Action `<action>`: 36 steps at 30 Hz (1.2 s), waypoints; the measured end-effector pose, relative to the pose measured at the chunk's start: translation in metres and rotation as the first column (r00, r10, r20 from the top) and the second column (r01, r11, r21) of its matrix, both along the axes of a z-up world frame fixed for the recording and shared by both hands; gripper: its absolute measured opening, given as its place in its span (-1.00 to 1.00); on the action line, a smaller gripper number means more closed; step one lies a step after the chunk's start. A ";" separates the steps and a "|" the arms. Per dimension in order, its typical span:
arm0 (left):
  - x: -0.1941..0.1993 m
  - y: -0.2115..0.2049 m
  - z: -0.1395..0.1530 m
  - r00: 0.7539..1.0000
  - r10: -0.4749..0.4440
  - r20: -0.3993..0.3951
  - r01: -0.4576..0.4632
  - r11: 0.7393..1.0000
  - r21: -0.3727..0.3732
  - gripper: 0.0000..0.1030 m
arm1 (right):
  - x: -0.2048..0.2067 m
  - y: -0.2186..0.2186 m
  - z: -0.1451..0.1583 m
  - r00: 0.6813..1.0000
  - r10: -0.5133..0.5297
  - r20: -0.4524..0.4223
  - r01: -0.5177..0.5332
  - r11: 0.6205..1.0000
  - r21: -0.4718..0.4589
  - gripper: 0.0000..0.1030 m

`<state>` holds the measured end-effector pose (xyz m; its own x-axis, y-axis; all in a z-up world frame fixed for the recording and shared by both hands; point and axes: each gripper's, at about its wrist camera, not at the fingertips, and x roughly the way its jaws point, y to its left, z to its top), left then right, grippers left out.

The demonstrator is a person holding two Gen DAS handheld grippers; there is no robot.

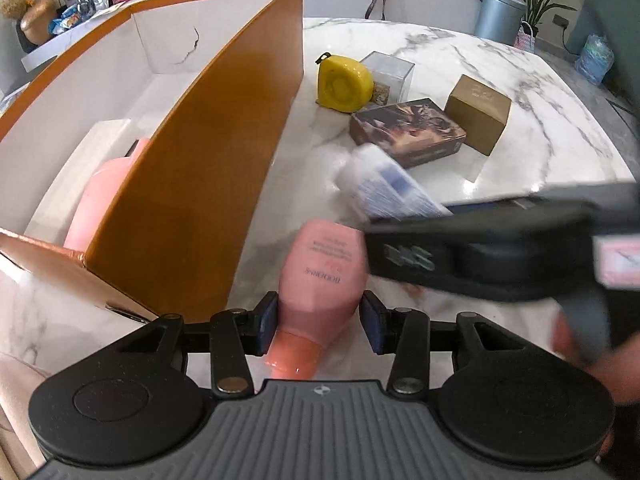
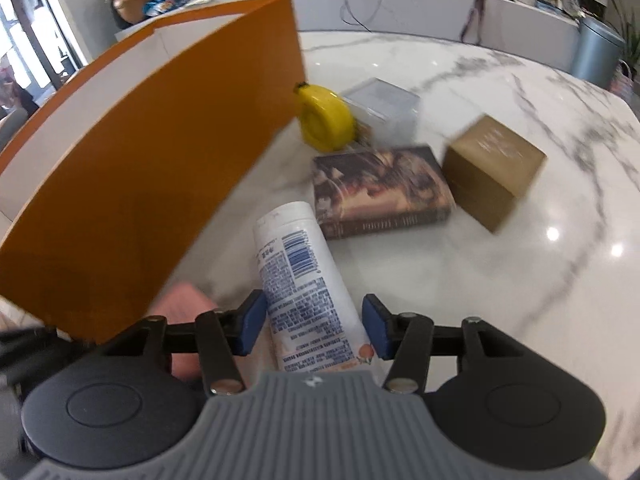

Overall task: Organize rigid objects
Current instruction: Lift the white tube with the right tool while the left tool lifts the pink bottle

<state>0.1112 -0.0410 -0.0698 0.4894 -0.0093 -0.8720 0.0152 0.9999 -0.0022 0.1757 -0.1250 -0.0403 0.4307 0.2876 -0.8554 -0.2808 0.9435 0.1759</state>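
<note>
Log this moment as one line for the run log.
left tongs: around pink bottle | right tongs: around white bottle | orange box: another pink bottle inside

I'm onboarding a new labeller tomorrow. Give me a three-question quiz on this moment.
1. True or false: the orange box already holds a pink bottle.
2. Which item sits between the right gripper fingers? A) tape measure B) white bottle C) gold box
3. Fill in: the pink bottle at the left gripper lies on the ___ table.

Key: 1 true; 2 B, the white bottle; 3 marble.
</note>
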 end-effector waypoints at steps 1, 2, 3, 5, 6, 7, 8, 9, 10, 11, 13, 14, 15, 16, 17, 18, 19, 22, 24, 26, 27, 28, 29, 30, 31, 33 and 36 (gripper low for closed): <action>0.000 0.000 0.000 1.000 0.002 -0.001 -0.002 1.000 -0.003 -0.01 | -0.004 -0.005 0.001 1.000 -0.013 -0.009 0.013 1.000 0.000 0.02; 0.000 0.000 0.000 1.000 0.002 -0.001 -0.002 1.000 -0.004 -0.01 | -0.008 -0.010 0.001 1.000 -0.027 -0.015 0.027 1.000 0.000 0.02; -0.001 0.001 0.000 1.000 0.001 0.000 -0.001 1.000 -0.005 -0.01 | -0.011 -0.015 0.002 0.999 -0.037 -0.019 0.037 0.999 -0.003 0.02; -0.001 0.001 0.000 1.000 -0.004 -0.007 0.004 1.000 -0.001 -0.01 | -0.019 -0.023 0.003 0.998 -0.060 -0.033 0.059 0.998 -0.021 -0.02; -0.001 0.000 -0.003 1.000 -0.010 -0.017 0.010 1.000 0.007 -0.01 | -0.023 -0.029 0.003 0.996 -0.079 -0.044 0.078 0.997 -0.024 -0.04; -0.002 -0.001 -0.005 1.000 -0.012 -0.025 0.013 1.000 0.011 -0.02 | -0.026 -0.033 0.004 0.994 -0.092 -0.053 0.090 0.996 -0.024 -0.06; -0.003 0.000 -0.007 1.000 -0.006 -0.025 0.006 1.000 0.009 -0.02 | -0.031 -0.039 0.005 0.993 -0.103 -0.065 0.101 0.994 -0.028 -0.09; -0.003 0.001 -0.008 1.000 -0.002 -0.019 0.002 1.000 0.004 -0.02 | -0.037 -0.042 0.006 0.993 -0.095 -0.066 0.093 0.995 -0.041 -0.10; -0.003 0.002 -0.007 1.000 0.002 -0.011 -0.002 1.000 -0.002 -0.02 | -0.044 -0.043 0.007 0.995 -0.085 -0.060 0.081 0.994 -0.067 -0.10; -0.003 0.002 -0.007 1.000 0.003 -0.005 -0.003 1.000 -0.005 -0.02 | -0.050 -0.044 0.007 0.995 -0.080 -0.051 0.075 0.993 -0.091 -0.09; -0.001 0.003 -0.007 1.000 0.002 -0.006 -0.002 1.000 -0.010 -0.02 | -0.056 -0.046 0.007 0.996 -0.075 -0.042 0.070 0.991 -0.113 -0.09; -0.001 0.003 -0.006 1.000 -0.002 -0.004 0.002 1.000 -0.010 -0.01 | -0.056 -0.046 0.006 0.996 -0.074 -0.041 0.068 0.991 -0.118 -0.08; -0.001 0.002 -0.006 1.000 -0.005 -0.002 0.005 1.000 -0.009 -0.01 | -0.057 -0.046 0.006 0.997 -0.068 -0.040 0.063 0.991 -0.115 -0.08; -0.001 0.003 -0.006 1.000 -0.006 -0.001 0.006 1.000 -0.012 -0.01 | -0.057 -0.046 0.007 0.998 -0.060 -0.031 0.057 0.993 -0.104 -0.07; -0.001 0.004 -0.006 1.000 -0.005 -0.002 0.005 1.000 -0.018 0.00 | -0.057 -0.046 0.008 0.999 -0.053 -0.015 0.051 0.995 -0.091 -0.03; 0.000 0.005 -0.006 1.000 -0.005 -0.005 0.005 1.000 -0.023 0.01 | -0.056 -0.045 0.008 0.999 -0.047 -0.001 0.047 0.995 -0.087 -0.01; -0.001 0.005 -0.006 1.000 -0.006 -0.007 0.006 1.000 -0.028 0.06 | -0.055 -0.045 0.008 0.999 -0.041 0.016 0.043 0.996 -0.084 0.09; 0.001 0.003 -0.007 1.000 -0.013 -0.019 0.013 0.999 -0.037 0.19 | -0.054 -0.043 0.010 0.998 -0.021 0.061 0.026 0.997 -0.072 0.19; 0.002 0.001 -0.008 0.999 -0.029 -0.023 0.029 0.999 -0.022 0.22 | -0.051 -0.041 0.007 0.998 -0.015 0.058 0.020 0.996 -0.089 0.19; 0.002 0.000 -0.009 0.999 -0.037 -0.019 0.037 0.999 -0.017 0.23 | -0.049 -0.042 0.003 0.999 -0.029 0.045 0.033 0.994 -0.109 0.20; 0.002 0.001 -0.009 1.000 -0.024 -0.012 0.024 0.999 -0.029 0.23 | -0.049 -0.043 0.001 0.998 -0.041 0.042 0.045 0.994 -0.104 0.20; 0.002 0.003 -0.009 1.000 -0.011 -0.006 0.011 0.999 -0.040 0.23 | -0.048 -0.045 0.000 0.998 -0.051 0.038 0.054 0.994 -0.091 0.20; 0.003 0.003 -0.009 1.000 -0.003 0.001 0.003 0.999 -0.044 0.23 | -0.048 -0.046 -0.001 0.997 -0.062 0.037 0.065 0.995 -0.077 0.20; 0.004 0.002 -0.010 1.000 0.000 0.009 0.000 0.999 -0.040 0.23 | -0.048 -0.046 -0.002 0.997 -0.068 0.041 0.071 0.995 -0.073 0.20; 0.004 0.001 -0.010 1.000 0.005 0.019 -0.004 0.999 -0.035 0.23 | -0.048 -0.046 -0.002 0.996 -0.070 0.050 0.074 0.994 -0.076 0.20; 0.005 -0.003 -0.012 0.999 0.005 0.034 -0.005 1.000 -0.016 0.20 | -0.047 -0.042 -0.003 0.996 -0.061 0.068 0.067 0.994 -0.090 0.18; 0.006 -0.006 -0.012 0.999 -0.015 0.045 0.016 1.000 -0.010 0.06 | -0.047 -0.040 -0.003 0.996 -0.040 0.078 0.049 0.992 -0.118 0.09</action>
